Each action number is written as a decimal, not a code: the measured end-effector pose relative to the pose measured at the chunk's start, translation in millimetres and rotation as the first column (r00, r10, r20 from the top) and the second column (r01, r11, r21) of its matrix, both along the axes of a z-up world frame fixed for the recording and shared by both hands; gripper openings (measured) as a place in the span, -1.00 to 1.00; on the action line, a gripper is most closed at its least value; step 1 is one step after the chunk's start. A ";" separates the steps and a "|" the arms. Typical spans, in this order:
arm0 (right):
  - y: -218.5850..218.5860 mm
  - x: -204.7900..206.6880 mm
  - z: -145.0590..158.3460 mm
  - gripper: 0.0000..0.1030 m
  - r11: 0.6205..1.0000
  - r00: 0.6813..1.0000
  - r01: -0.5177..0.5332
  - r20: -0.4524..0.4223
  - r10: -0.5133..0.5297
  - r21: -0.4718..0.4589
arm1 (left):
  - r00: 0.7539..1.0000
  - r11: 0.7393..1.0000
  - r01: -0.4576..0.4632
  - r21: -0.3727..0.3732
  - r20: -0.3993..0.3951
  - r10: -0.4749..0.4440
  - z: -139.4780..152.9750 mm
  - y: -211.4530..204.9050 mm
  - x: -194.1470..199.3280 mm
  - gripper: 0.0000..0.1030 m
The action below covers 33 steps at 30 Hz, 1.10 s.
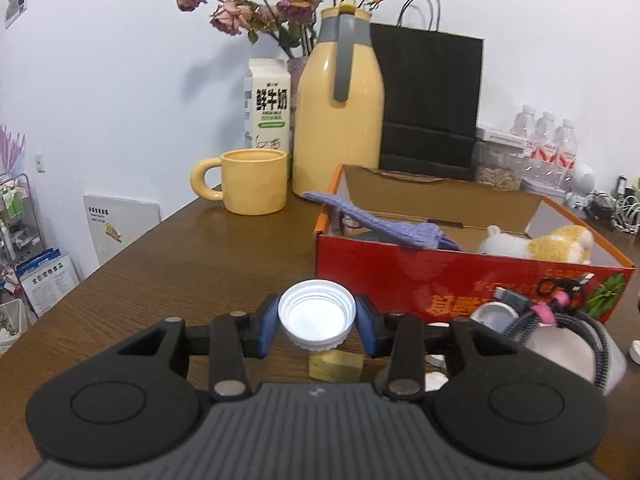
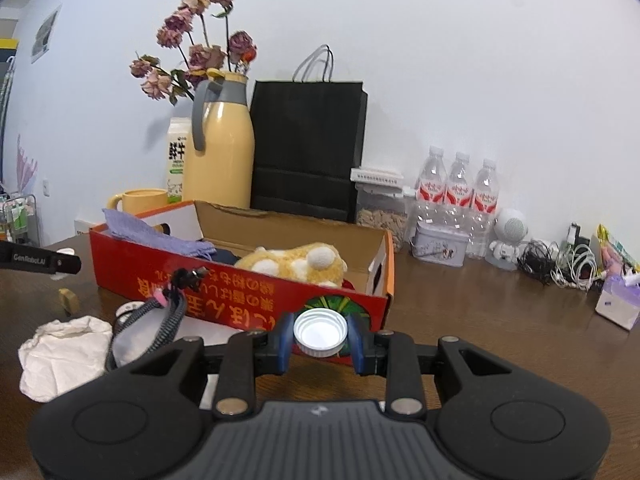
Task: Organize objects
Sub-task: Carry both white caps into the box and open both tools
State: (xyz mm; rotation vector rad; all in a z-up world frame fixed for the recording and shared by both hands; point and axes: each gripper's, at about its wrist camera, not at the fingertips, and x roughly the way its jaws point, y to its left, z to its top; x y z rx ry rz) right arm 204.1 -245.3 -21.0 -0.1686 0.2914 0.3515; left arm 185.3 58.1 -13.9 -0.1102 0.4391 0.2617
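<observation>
A white cap (image 1: 317,315) is pinched open side up in the left gripper (image 1: 317,320) jaws, another cap (image 2: 320,332) likewise in the right gripper (image 2: 320,334); both held nr. the red box (image 2: 240,300), presumably for deposit w/ plush toy (image 2: 296,264).

Two white screw caps (image 1: 317,314) (image 2: 320,330), hollow sides up, before open red box (image 1: 460,280).

Home: thermos (image 1: 338,120), dried roses (image 1: 280,0)
</observation>
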 end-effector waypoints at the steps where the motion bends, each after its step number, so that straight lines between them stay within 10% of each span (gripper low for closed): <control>1: 0.4 -1.0 2.8 -0.47 1.000 1.000 -0.003 0.006 0.003 0.003 | 1.000 1.000 0.006 0.001 0.010 -0.006 2.8 -1.7 -3.3 -0.21; 15: 35.3 24.6 50.2 -0.47 0.996 0.993 -0.063 0.099 0.057 0.061 | 0.967 0.992 0.119 0.030 0.223 -0.123 78.2 -38.3 7.1 -0.21; 33: 65.4 120.4 28.2 -0.47 0.992 0.999 -0.004 -0.035 0.009 0.129 | 0.988 0.996 0.083 -0.039 0.134 -0.077 49.2 -44.1 116.4 -0.21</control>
